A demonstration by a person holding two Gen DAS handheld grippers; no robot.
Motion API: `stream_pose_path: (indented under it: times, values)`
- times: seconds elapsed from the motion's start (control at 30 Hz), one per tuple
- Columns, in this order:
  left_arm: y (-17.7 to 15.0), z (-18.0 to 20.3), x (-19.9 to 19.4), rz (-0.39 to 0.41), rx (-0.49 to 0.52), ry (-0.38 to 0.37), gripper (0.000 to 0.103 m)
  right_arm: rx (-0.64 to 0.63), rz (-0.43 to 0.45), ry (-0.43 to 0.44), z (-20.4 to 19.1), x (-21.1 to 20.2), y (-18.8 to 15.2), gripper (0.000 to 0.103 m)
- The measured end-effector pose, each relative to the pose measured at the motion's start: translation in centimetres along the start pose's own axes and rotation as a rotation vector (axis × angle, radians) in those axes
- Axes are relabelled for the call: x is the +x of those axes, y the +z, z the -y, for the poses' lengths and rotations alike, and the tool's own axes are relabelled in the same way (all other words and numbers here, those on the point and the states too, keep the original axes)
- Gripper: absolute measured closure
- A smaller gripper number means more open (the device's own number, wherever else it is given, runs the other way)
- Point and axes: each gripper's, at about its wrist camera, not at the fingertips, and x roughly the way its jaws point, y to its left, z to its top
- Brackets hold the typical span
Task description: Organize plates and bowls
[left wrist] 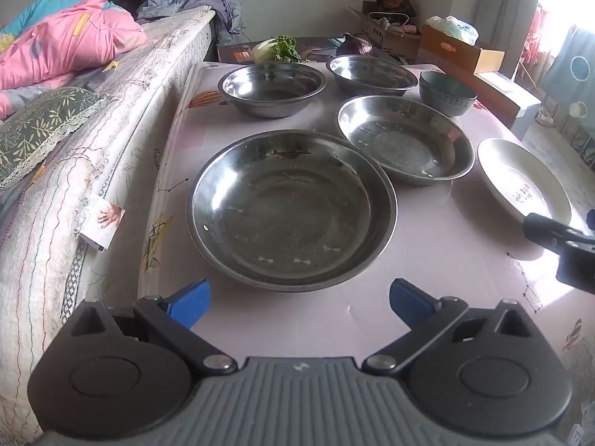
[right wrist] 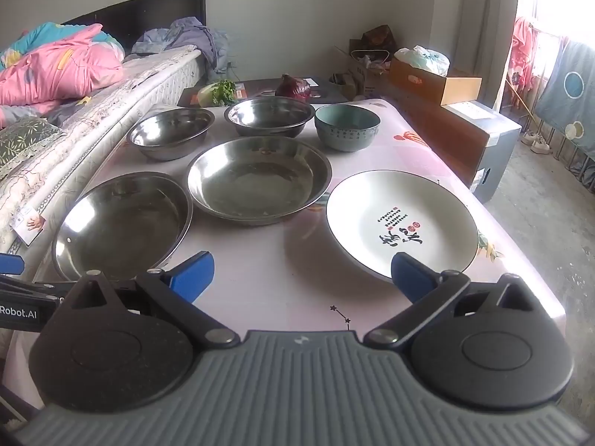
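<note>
On the pink table (left wrist: 427, 267) lie two steel plates: a large near one (left wrist: 292, 210) (right wrist: 122, 223) and a second behind it (left wrist: 405, 139) (right wrist: 258, 180). Two steel bowls (left wrist: 271, 89) (left wrist: 372, 74) and a teal bowl (left wrist: 446, 93) (right wrist: 347, 126) stand at the back. A white plate with black script (right wrist: 401, 223) (left wrist: 520, 182) lies at the right. My left gripper (left wrist: 299, 303) is open and empty just before the near steel plate. My right gripper (right wrist: 303, 275) is open and empty, its right finger over the white plate's near rim.
A bed with a mattress (left wrist: 93, 171) and pink quilt (left wrist: 67, 44) runs along the table's left side. Greens (right wrist: 219, 93) and a red cabbage (right wrist: 293, 87) lie beyond the table. Cardboard boxes (right wrist: 438, 78) and a cabinet (right wrist: 483, 137) stand to the right.
</note>
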Motion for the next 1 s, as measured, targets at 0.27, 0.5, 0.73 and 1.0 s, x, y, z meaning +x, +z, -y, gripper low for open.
stream_pose_path:
  times: [0.27, 0.5, 0.73, 1.0]
  values:
    - [-0.2, 0.3, -0.5, -0.006, 0.015, -0.007, 0.000, 0.018, -0.021, 0.020, 0.3, 0.1, 0.0, 0.001]
    - [-0.1, 0.3, -0.7, -0.002, 0.018, -0.006, 0.000, 0.019, -0.022, 0.024, 0.2, 0.1, -0.1, 0.001]
    - [-0.1, 0.5, -0.9, 0.006, 0.025, -0.004, 0.000, 0.020, -0.020, 0.030, 0.0, 0.1, -0.2, 0.001]
    - [-0.1, 0.7, -1.2, 0.019, 0.036, -0.008, 0.000, 0.020, -0.017, 0.031, 0.1, -0.1, -0.2, 0.001]
